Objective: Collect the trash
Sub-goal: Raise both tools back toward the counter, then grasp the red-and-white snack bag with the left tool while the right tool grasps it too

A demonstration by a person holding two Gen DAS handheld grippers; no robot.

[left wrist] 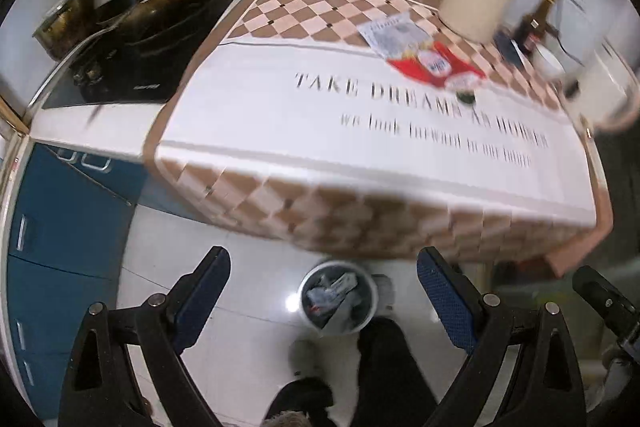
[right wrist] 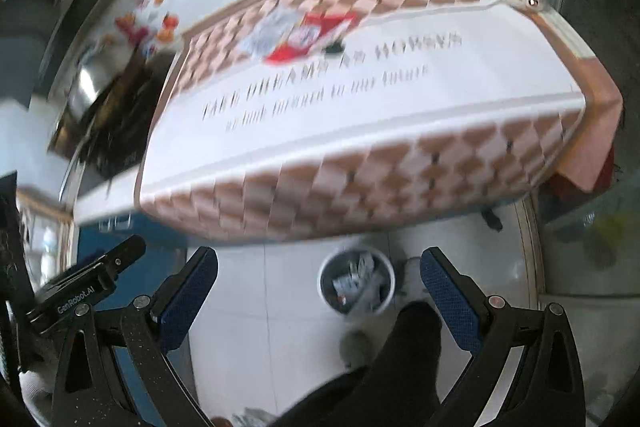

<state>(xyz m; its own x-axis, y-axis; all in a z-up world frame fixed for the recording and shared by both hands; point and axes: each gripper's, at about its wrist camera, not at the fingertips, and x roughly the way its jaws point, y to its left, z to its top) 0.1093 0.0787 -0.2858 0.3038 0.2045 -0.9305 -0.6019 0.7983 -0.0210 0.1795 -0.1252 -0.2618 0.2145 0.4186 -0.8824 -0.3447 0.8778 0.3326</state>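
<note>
While both grippers hang spread and empty, I'm lined up over the trash bin (left wrist: 339, 301) at lower centre.
Left gripper (left wrist: 323, 301) and right gripper (right wrist: 319, 297) carry nothing; red-and-white wrapper (left wrist: 424, 57) waits upper right on the tablecloth (left wrist: 280, 131), presumably next.

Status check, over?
Both hand-held grippers open, empty. Red-and-white wrapper on the tablecloth. Round grey bin below. Nothing blocking.

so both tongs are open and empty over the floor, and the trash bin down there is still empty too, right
Not quite: the bin isn't empty. The left wrist view shows crumpled wrappers and paper already inside it. The rest holds: the left tongs and right tongs are both open and empty above the floor.
</note>
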